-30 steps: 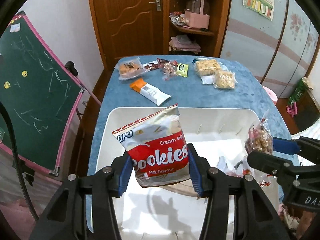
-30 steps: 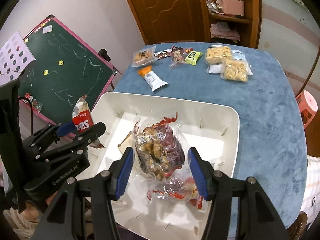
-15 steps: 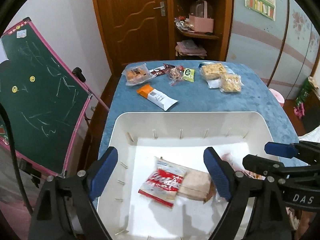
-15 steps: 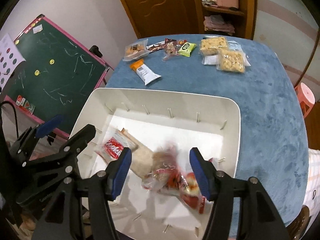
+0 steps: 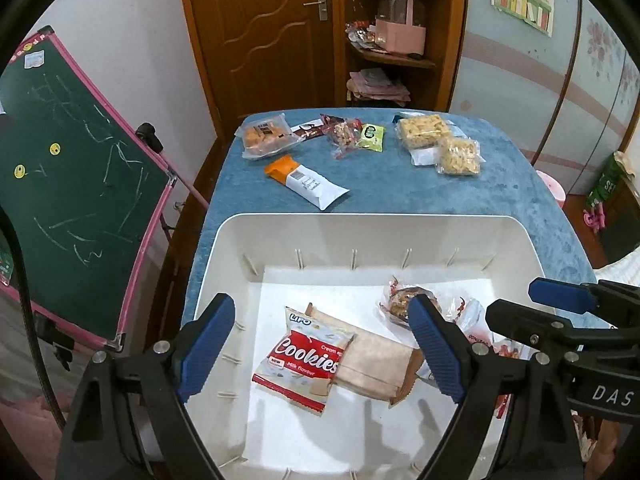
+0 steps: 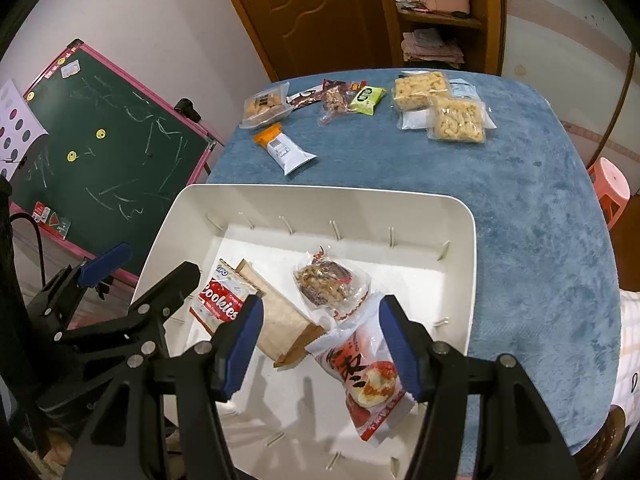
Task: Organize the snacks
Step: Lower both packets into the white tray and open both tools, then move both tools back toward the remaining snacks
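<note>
Cookies packet (image 5: 306, 361) flat, lengthwise leftward-down

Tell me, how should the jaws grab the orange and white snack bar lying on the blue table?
Probably grip the orange and white snack bar across its narrow middle, coming straight down from above. It lies flat and slanted on the blue table, long and slim, clear of its neighbours, so its long edges are free for the jaws.
</note>
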Demonstrator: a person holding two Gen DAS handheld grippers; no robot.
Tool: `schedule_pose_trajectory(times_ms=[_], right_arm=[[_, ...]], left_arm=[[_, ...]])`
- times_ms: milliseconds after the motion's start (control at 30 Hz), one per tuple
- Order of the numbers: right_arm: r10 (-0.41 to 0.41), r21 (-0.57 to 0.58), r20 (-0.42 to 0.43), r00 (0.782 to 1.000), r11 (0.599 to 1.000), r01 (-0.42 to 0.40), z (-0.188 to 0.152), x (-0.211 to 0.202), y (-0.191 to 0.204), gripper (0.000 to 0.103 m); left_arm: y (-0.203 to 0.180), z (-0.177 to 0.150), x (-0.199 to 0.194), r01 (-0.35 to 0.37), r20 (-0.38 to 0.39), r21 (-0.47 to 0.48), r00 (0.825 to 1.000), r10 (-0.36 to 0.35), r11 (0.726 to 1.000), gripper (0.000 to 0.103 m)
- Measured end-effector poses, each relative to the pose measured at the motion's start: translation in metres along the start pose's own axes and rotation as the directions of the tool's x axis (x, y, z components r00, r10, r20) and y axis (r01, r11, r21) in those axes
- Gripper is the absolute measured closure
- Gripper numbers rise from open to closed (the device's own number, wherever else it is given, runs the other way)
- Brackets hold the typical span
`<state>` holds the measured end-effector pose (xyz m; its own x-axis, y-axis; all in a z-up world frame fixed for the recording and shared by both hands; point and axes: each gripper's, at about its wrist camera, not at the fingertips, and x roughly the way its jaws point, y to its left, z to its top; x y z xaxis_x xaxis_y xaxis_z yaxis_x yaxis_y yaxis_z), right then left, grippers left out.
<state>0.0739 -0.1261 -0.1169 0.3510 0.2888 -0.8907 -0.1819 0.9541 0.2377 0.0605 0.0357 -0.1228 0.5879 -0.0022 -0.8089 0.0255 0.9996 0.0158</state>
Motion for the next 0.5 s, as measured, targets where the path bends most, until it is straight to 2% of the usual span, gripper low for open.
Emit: schedule_pose_trajectory(times_ms=[500], right_arm=[[-0.002, 0.003, 0.008, 1.0, 1.0, 0.002, 0.0035, 0.001, -0.0034, 0.042]], left_arm=[[-0.0021, 0.0015, 0.0032, 0.002, -0.019, 0.001, 1.0, -0.002, 1.0, 0.015]])
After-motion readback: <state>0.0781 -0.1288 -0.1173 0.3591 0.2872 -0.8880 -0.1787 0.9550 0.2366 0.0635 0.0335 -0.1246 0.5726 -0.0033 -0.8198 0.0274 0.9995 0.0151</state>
